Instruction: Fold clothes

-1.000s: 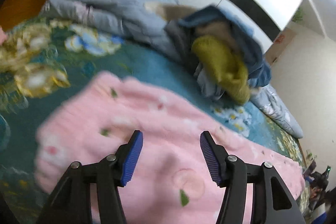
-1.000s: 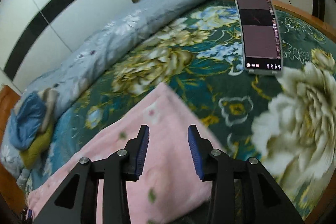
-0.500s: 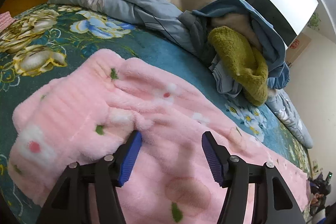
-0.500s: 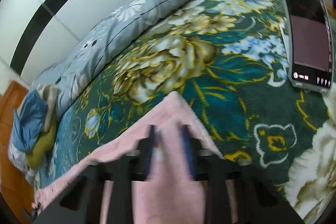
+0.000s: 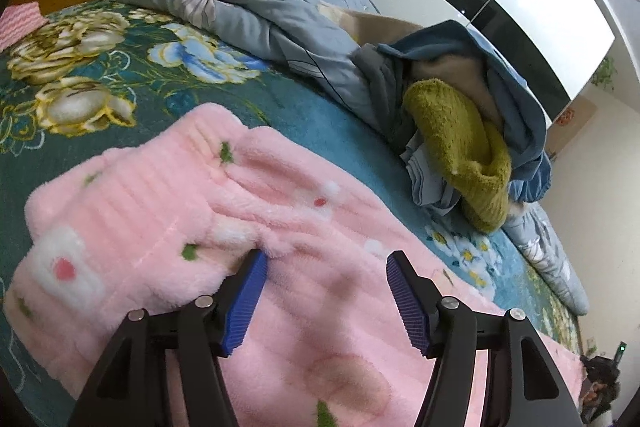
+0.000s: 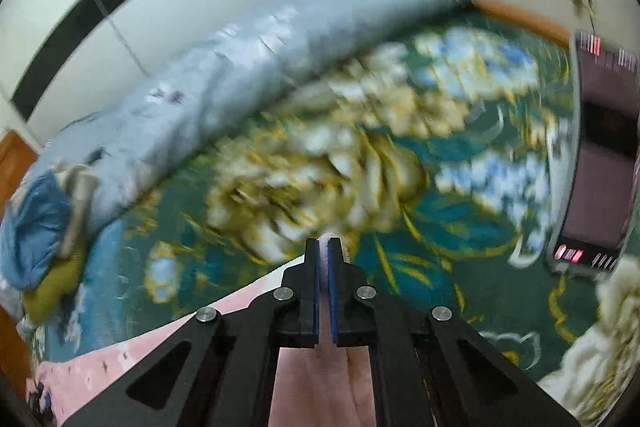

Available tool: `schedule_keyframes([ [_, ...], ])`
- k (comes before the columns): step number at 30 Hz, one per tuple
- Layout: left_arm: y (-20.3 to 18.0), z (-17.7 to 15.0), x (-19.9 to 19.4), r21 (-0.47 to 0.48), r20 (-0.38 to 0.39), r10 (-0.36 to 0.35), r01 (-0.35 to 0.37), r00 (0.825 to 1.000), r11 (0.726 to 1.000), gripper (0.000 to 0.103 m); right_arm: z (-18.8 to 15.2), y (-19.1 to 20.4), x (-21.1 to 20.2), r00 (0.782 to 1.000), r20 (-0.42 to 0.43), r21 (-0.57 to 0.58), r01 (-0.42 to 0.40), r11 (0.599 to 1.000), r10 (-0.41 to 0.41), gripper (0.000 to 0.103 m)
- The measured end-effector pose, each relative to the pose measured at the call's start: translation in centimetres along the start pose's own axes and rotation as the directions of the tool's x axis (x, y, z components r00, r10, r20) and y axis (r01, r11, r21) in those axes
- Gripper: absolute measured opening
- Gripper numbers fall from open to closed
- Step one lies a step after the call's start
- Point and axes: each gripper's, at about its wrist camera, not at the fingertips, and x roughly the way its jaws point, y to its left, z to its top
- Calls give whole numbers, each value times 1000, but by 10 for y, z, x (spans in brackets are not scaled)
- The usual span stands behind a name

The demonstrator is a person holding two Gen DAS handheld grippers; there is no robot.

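Right tongs (image 6: 323, 247) are pinching the pink fleece garment (image 5: 168, 227) at one end w/ pads shut on its edge, while left tongs (image 5: 324, 263) are hanging wide over the ribbed end, gripping nothing, garment lying flat on the floral bed (image 5: 100, 75). Best approach, probably: left grabbing its end too, both lifting evenly. Clothes pile (image 5: 460, 147) and propped phone (image 6: 600, 187) are sitting clear.

Fleece garment (image 5: 168, 227) on bedspread (image 5: 100, 75), clothes pile (image 5: 460, 131) behind, phone (image 6: 600, 167) right.
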Motion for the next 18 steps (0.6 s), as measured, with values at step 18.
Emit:
schedule_keyframes([
  [18, 4, -2, -6, -85, -21, -114, 112, 993, 990, 68, -99, -53, -80, 996, 1, 255, -85, 963, 88, 29],
])
